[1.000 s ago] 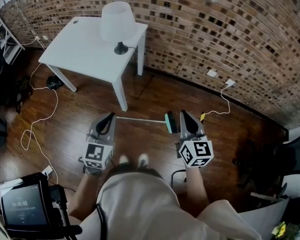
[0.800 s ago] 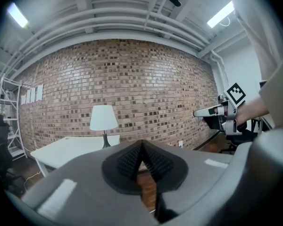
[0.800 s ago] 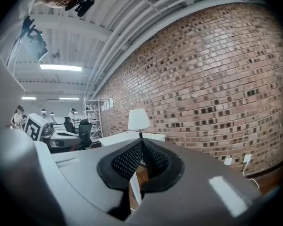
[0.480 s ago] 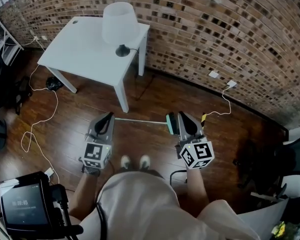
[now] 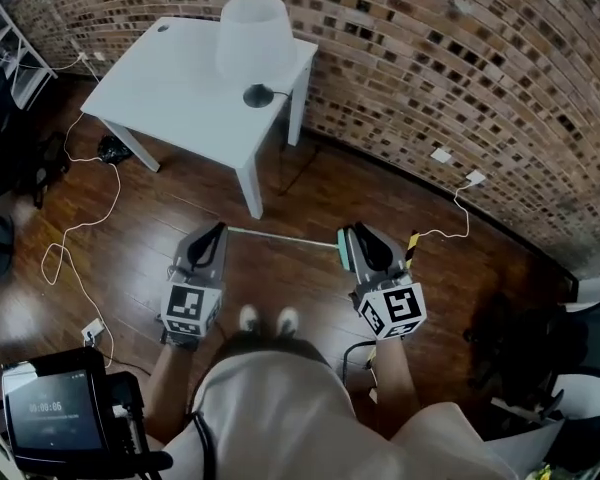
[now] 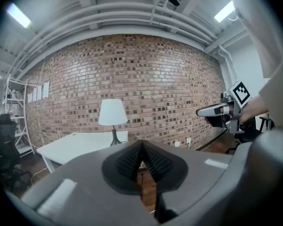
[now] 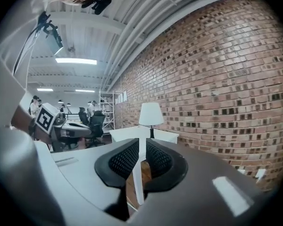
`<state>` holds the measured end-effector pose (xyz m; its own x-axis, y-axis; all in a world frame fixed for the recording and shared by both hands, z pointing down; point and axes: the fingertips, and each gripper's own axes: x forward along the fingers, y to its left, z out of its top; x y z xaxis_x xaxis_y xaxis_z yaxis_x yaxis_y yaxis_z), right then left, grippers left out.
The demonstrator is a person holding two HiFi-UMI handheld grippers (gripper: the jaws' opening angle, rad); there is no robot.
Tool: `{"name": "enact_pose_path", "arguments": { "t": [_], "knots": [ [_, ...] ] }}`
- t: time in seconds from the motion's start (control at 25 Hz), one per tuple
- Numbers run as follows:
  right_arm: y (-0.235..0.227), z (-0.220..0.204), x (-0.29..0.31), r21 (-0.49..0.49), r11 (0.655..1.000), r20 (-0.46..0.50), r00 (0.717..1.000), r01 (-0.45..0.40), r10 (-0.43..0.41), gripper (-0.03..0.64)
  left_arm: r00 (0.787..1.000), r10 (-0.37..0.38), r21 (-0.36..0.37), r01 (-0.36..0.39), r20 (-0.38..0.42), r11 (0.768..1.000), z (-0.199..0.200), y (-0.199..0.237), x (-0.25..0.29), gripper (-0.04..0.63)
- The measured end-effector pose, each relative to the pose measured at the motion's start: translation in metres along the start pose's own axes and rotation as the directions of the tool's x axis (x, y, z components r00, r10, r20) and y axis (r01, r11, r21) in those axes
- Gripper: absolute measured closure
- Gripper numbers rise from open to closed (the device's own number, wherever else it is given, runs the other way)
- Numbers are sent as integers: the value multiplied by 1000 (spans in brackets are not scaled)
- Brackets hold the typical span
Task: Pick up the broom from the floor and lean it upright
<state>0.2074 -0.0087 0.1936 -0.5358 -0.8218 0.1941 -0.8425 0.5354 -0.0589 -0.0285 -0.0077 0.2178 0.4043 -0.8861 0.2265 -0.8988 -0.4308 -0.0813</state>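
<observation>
The broom [image 5: 280,238] lies flat on the wooden floor: a thin pale handle with a teal head [image 5: 342,252] at its right end. My left gripper [image 5: 219,230] hovers over the handle's left end, shut, with its pads meeting at the tips [image 6: 141,147] and nothing between them. Over the broom head is my right gripper [image 5: 356,234], which partly hides it. Its jaws [image 7: 141,144] have just been opening; a narrow gap shows, with nothing in it. Neither gripper touches the broom.
A white table [image 5: 170,98] with a white lamp [image 5: 252,38] stands just past the broom, against the brick wall [image 5: 460,78]. Its near leg [image 5: 250,190] is close to the handle. Cables [image 5: 80,228] trail at left, a dark chair [image 5: 540,338] stands at right, and a screen device [image 5: 45,413] sits lower left.
Both grippers have drifted a little across the floor above the broom, and the head view has shifted. The broom has stayed where it lay.
</observation>
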Motion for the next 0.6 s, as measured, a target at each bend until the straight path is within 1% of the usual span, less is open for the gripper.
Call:
{"name": "enact_pose_path", "arguments": {
  "t": [0.12,0.2,0.28,0.36,0.52,0.6],
  "knots": [
    [-3,-15,18,-8,999,-39,998,-40,40,555,998,56,-15,-57,-12,998,-9,13,1,594],
    [-2,-30,32,-10,996,-70,994,-83,83,550,995,95,-33,-95,-25,995,-21,24,1,594],
    [4,-43,47,2,990,-99,985,-141,140,523,993,112,-44,-114,-39,993,-31,35,3,594],
    [11,-58,66,14,983,-129,975,-181,181,503,992,115,-54,-117,-48,992,-45,49,8,594],
    [29,-98,115,-2,977,-205,956,-212,207,503,989,129,-94,-135,-71,986,-89,85,18,594],
    [32,-125,139,9,981,-223,956,-194,191,511,986,133,-91,-142,-99,986,-119,100,27,594]
  ]
}}
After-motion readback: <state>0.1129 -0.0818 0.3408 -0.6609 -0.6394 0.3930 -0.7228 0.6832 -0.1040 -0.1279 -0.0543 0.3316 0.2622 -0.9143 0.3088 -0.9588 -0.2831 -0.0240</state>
